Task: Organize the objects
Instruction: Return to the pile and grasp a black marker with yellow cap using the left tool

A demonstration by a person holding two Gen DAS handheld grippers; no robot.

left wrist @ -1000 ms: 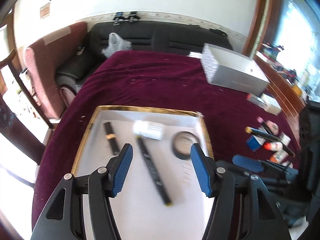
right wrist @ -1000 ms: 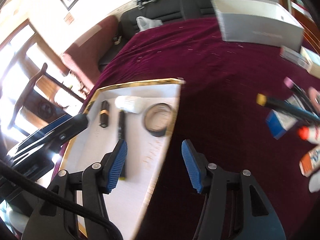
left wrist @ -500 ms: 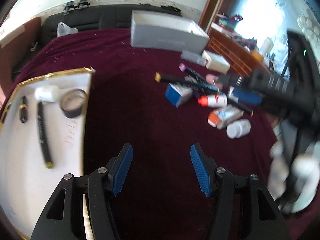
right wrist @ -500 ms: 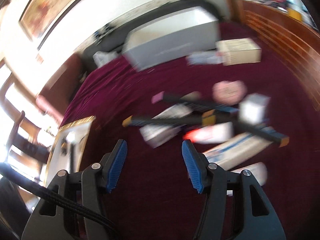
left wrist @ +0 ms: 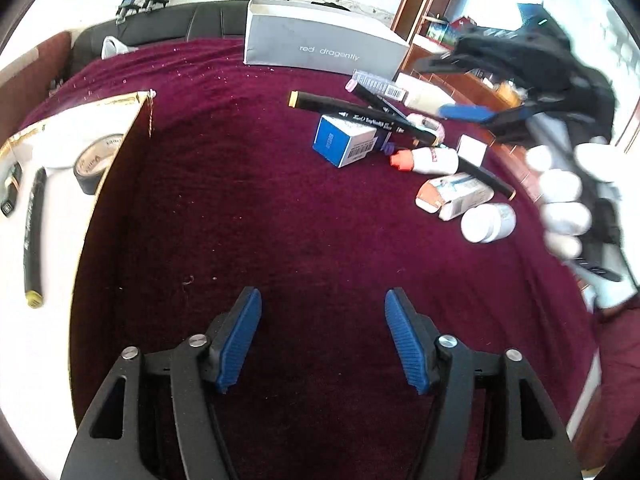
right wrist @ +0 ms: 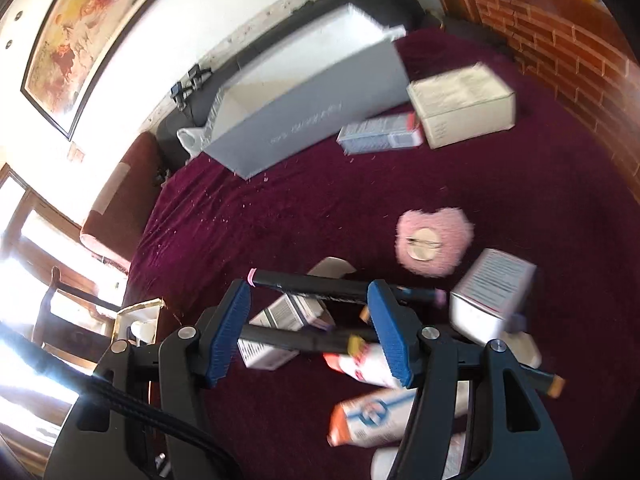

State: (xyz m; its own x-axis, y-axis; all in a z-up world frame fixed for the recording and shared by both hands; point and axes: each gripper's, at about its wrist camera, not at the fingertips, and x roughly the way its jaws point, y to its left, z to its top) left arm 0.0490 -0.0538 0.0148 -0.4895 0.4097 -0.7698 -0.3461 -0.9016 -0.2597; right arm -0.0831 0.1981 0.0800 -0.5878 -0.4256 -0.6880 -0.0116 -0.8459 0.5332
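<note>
Where jaws widen, black marker (right wrist: 320,286) crosswise, pink-tipped leftward.

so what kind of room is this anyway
Most likely a lived-in home sitting or dining room, not a lab. A framed painting hangs on the wall, a dark sofa sits behind the table, and the maroon velvet tablecloth is scattered with household bits such as a white pill bottle.

We see our right claw (right wrist: 310,320), jaws opening, above a black marker (right wrist: 312,282) and small boxes on the maroon cloth (right wrist: 300,208); a pink fluffy heart (right wrist: 434,240) lies nearby.
</note>
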